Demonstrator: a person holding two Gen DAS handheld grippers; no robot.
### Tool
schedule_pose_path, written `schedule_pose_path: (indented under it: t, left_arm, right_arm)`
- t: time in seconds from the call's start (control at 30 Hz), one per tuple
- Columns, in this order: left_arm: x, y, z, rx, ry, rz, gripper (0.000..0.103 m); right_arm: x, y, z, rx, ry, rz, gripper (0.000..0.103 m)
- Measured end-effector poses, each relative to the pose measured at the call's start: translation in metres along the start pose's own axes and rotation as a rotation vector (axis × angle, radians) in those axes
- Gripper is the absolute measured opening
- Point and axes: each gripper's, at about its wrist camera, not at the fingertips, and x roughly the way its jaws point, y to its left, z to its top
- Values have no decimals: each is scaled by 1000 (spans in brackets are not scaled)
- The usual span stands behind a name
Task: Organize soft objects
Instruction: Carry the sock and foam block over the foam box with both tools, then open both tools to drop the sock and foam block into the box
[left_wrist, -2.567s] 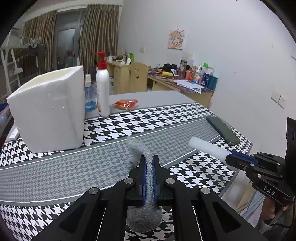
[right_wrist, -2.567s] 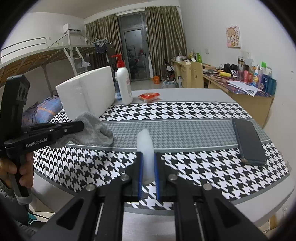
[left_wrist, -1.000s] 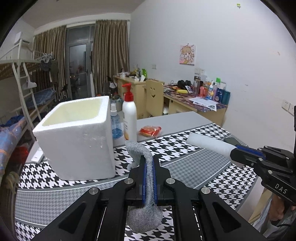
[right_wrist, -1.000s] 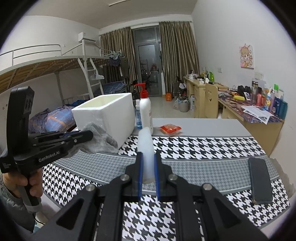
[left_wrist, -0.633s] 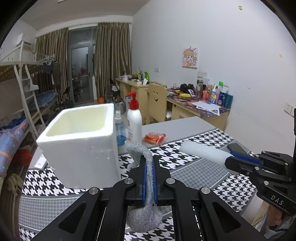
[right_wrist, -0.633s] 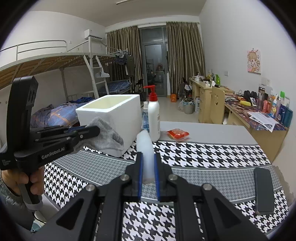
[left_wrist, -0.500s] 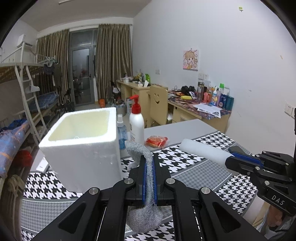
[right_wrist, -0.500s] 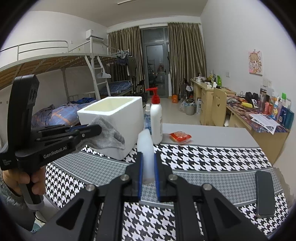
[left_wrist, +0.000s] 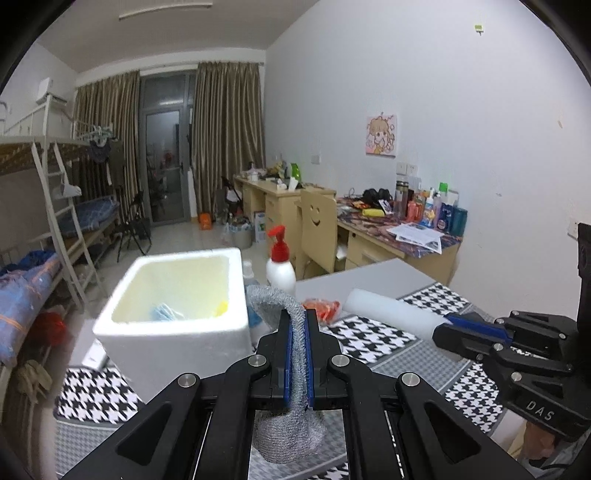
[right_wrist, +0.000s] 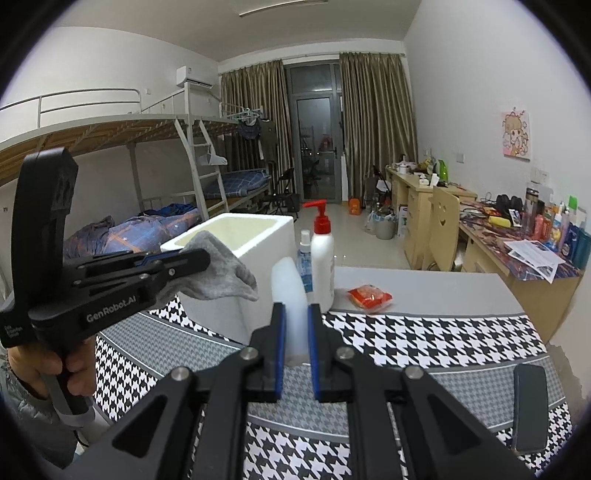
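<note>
Jaws of the left gripper (left_wrist: 298, 354) are clamped on a grey sock (left_wrist: 291, 373), which droops over their tips and hangs below; jaws of the right gripper (right_wrist: 295, 338) pinch a white foam roll (right_wrist: 290, 295) whose long axis runs forward along the fingers. Both are held above the tabletop (right_wrist: 424, 343). An open foam box (left_wrist: 173, 295) lies ahead and to the left of both. Judging by the right wrist view, the sock already overlaps the box's near rim, so the left hand looks nearer the drop.
</note>
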Motion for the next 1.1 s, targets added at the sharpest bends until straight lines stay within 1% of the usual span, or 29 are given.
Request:
schedule_pose_path:
  t: [0.07,0.13,0.37,0.5,0.63,0.8,0.97,1.1]
  left_arm:
    - [-1,2,4,1,-10,9,6]
    - [1,5,9,4,-18,37,6]
    - [8,20,24,-7,-40,64,6]
    - [12,28,31,-5,-48,98,6]
    - [17,36,35,-14,-59,112,6]
    - [24,46,39,-26,-67,128,6]
    - [32,59,44,-42,-68,147,6]
    - [46,69,45,-54,-47,166,6]
  right_arm:
    - [2,1,3,-2,-3,1,14]
    - [7,0,7,-1,-1,2,14]
    - [16,6,24,-19,-4,10,14]
    - [18,8,33,-23,-10,15,14]
    - [25,10,41,-22,-16,12,14]
    - [38,9,49,-18,-3,19,14]
    - [43,12,54,-23,2,31,14]
    - [48,16,60,-33,8,35,14]
